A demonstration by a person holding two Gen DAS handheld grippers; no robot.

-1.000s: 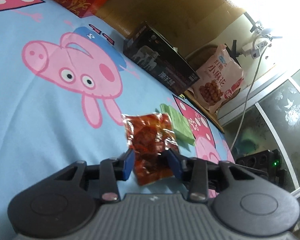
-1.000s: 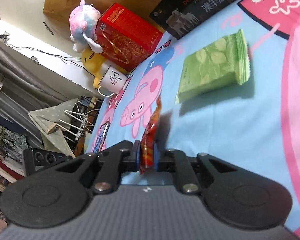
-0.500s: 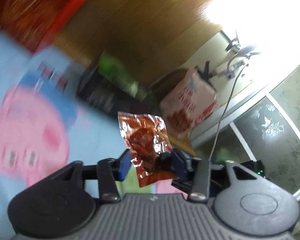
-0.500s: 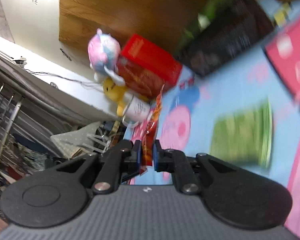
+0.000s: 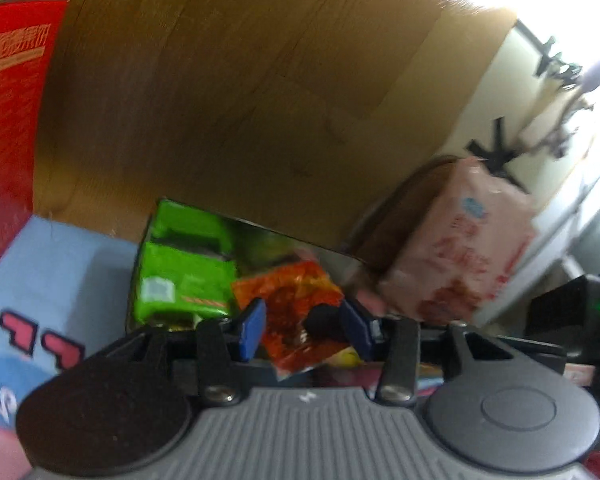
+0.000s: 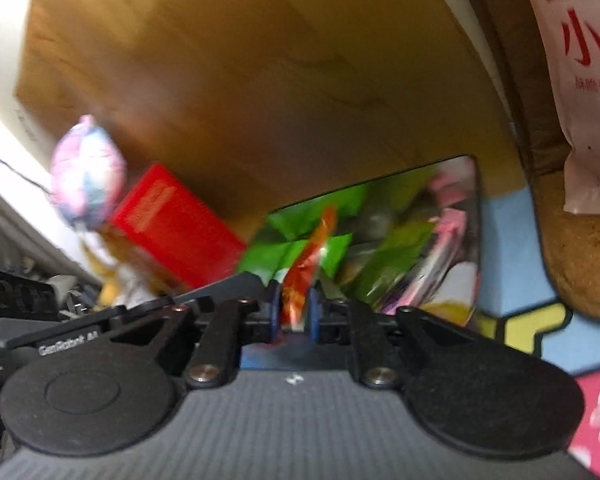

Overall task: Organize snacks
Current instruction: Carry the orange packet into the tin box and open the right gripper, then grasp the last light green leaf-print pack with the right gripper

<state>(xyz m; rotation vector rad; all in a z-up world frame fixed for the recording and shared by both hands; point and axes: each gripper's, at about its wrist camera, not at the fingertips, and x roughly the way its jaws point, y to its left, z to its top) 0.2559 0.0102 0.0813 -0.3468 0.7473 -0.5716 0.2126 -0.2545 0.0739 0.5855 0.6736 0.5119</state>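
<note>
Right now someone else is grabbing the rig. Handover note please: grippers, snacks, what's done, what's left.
Left gripper: jaws apart and just been opening. The red snack packet sits between them; I cannot tell whether the pads grip it.
Right gripper: jaws just opened, pads clear of the edge-on red packet between them. It may be the same packet.
Both are at the open dark box, which already holds green packets.
Done: red packet brought to the box.
Left: let it drop in, then back out. Any loose snacks on the blue sheet are out of view, so check.
</note>
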